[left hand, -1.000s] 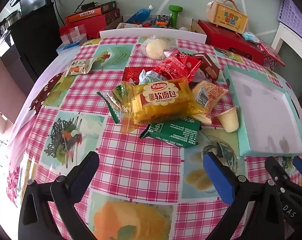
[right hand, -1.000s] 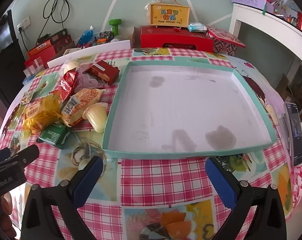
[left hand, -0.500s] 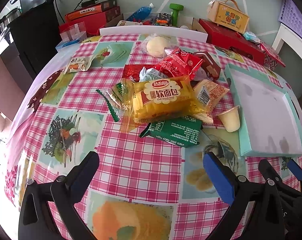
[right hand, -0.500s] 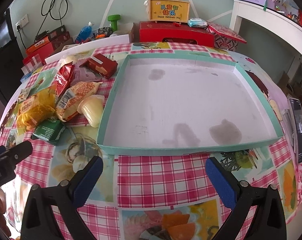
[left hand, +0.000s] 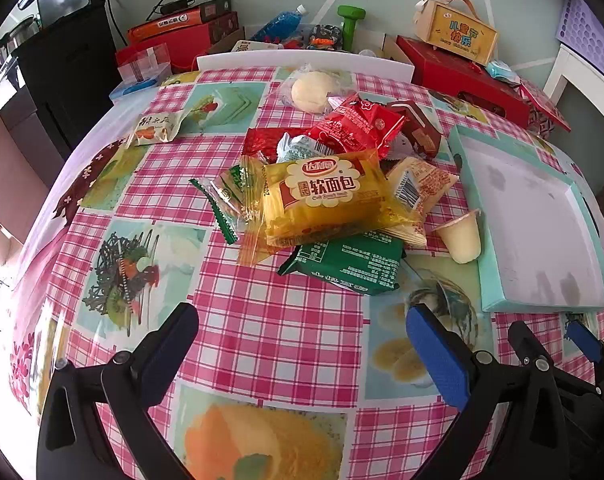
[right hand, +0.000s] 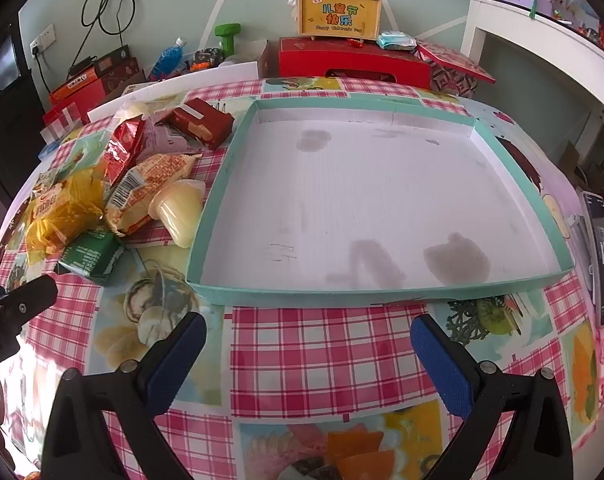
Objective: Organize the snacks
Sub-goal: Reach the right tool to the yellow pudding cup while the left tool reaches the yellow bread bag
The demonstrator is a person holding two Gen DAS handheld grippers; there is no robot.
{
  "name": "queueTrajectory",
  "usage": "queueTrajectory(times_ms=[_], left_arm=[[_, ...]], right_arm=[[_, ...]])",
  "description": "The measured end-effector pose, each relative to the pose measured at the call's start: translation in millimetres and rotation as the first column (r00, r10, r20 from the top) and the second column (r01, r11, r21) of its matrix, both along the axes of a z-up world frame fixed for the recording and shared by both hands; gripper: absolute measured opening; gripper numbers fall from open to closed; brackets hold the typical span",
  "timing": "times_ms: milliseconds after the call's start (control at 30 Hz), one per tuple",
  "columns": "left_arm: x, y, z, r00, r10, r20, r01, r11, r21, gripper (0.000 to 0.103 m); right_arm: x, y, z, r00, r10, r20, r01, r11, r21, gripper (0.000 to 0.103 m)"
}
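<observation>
The tablecloth is showing a pink-and-white check broken by pale green and blue food-picture squares, and the tray near its right edge is showing a mint-green rim around a white floor with grey smudges. In the pile, a yellow-orange bread pack with a red-and-white label is lying over a dark green packet printed in white, beside a pale yellow jelly cup, an orange-and-white wrapper and a glossy red bag. Both grippers are showing black arms with blue pads.
</observation>
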State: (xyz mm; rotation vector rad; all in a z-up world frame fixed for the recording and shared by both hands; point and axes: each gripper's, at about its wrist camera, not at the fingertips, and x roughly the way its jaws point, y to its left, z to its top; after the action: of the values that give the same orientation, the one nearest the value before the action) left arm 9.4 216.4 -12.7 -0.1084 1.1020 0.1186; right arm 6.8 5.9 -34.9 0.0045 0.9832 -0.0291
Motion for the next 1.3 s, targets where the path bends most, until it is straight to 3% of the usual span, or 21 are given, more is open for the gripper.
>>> queueTrajectory(times_ms=[433,833,1100,1300], left_arm=[[-2,7,11,0.999,-0.011,0.031,0.011,1.000,-0.002,0.103],[26,39,41,0.997,0.055,0.062,-0.053,0.998,-0.031,0.103],[59,38,28,0.998,0.064,0.017,-0.061,0.990,-0.130,0.103],[77,23,17,0.998,0.057,-0.005,-0.057,0.991,-0.124,0.103]], right_arm=[[5,15,18,0.999,0.033,0.039,-0.033,0.999,-0.014,0.103],[51,59,58,0.984,0.127,0.121,-0.128,0.992,-0.002,0.103],[88,57,64,0.986,0.106,0.130,-0.106,0.994,-0.006,0.099],[93,37,55,0.992,0.058,0.115,-0.058,0.998,0.003,0.094]])
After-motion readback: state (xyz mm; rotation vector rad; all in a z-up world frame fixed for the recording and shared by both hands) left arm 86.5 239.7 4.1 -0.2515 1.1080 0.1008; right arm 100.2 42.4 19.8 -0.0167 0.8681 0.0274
